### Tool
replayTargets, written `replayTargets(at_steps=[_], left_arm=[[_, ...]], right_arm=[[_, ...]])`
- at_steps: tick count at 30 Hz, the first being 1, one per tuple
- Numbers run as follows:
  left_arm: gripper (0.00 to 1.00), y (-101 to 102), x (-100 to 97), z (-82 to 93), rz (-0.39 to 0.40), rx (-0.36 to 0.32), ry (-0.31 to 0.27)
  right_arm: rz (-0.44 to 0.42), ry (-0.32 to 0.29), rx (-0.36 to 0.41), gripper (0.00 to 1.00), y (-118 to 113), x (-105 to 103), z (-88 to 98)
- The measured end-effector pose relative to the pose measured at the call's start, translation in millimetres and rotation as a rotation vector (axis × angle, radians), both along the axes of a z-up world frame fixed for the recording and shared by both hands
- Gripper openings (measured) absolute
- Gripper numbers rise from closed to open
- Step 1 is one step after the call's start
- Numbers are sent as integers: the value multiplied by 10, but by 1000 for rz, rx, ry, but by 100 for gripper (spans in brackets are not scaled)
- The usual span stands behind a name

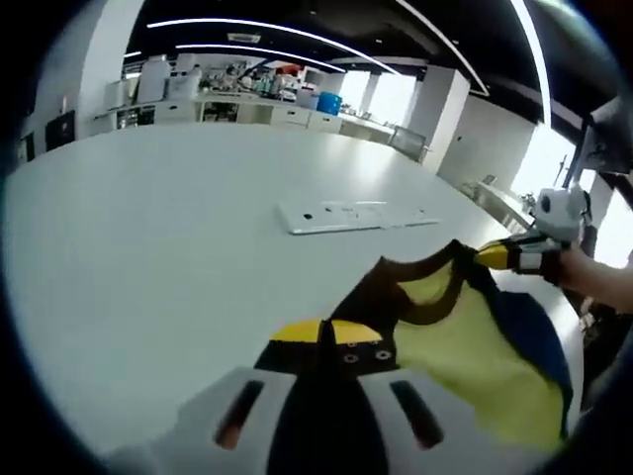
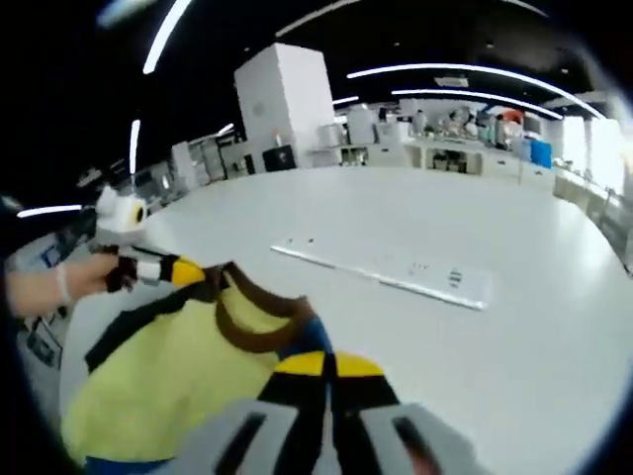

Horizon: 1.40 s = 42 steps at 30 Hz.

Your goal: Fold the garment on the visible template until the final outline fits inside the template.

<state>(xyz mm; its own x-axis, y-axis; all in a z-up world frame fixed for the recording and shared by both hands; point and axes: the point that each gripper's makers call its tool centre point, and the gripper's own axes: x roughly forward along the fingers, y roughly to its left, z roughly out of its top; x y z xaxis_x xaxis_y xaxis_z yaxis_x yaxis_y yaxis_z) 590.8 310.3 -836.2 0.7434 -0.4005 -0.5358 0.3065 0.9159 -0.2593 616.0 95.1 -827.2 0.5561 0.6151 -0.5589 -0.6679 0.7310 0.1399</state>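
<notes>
Yellow garment (image 1: 465, 361) with brown collar, lifted and stretched above the table.

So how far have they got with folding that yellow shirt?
Early on, by the look of it. Done: both grippers have hold of the shirt at the collar end, the left gripper and the right gripper each shut on the fabric. In hand: the shirt hangs stretched between them above the white table. Left: no fold shows yet, and I can't make out a template here.
</notes>
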Motion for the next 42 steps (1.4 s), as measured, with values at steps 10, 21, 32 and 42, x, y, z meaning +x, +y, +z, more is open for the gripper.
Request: replayTargets(at_steps=[10,21,32,42], left_arm=[[10,68,66,30,-32,95,-71],[50,-135,-52,217,-169,105,-126],[94,-366,-289,341,-281,26,-88],[92,-415,-439,604,-311,18,-117]], right_arm=[[46,-9,-46,0,26,-58,-78],[32,0,-19,37,-14,-139,-1],[-34,-55,-19,81,-152,-197,142],[-53,-54,-17,81,-259,-318,266]])
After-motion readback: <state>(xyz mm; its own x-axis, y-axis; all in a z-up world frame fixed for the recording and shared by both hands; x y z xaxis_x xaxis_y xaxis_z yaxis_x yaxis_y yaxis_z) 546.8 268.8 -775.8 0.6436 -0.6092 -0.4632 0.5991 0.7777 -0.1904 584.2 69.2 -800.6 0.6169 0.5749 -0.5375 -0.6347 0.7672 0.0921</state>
